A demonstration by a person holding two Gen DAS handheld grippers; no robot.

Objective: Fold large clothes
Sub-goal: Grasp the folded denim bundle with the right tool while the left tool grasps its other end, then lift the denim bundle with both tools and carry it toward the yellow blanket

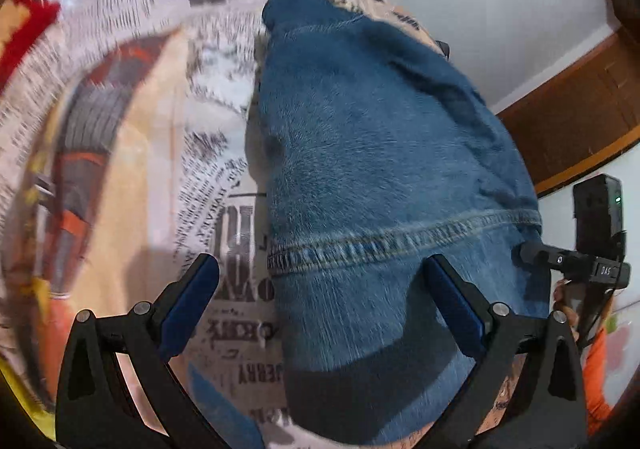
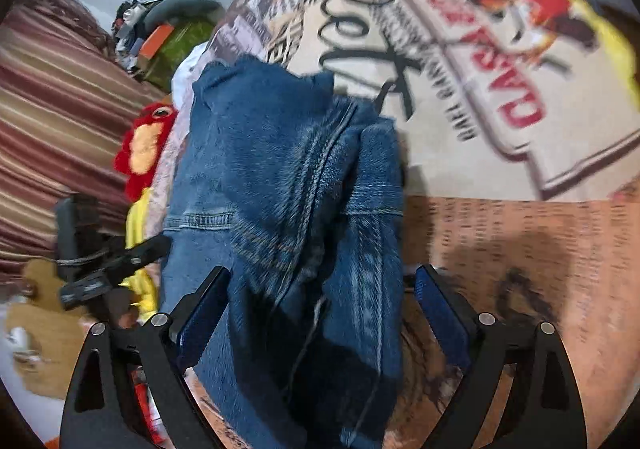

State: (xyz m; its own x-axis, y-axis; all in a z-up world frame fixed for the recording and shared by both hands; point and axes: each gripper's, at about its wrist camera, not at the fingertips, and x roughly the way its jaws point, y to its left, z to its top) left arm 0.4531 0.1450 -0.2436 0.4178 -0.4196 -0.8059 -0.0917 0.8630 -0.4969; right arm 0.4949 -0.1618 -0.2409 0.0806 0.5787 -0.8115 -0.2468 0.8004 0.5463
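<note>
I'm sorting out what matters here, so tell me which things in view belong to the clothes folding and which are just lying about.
Part of the job:
- denim garment, bunched on the printed sheet
- left claw, open
- right claw, open
- newspaper-print bedsheet, the folding surface

Just lying about:
- red and yellow plush toy
- striped fabric
- pile of clutter behind
- wooden trim

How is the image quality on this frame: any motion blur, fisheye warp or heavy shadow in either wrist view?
Left wrist: printed sheet streaks with motion blur at left; denim garment sharper, hem stitching readable; dark shadow under its near edge. Right wrist: denim fairly crisp, lettering on the sheet smeared and bowed by fisheye; claw shadow falls on the orange print. Both views vignette black at corners.
</note>
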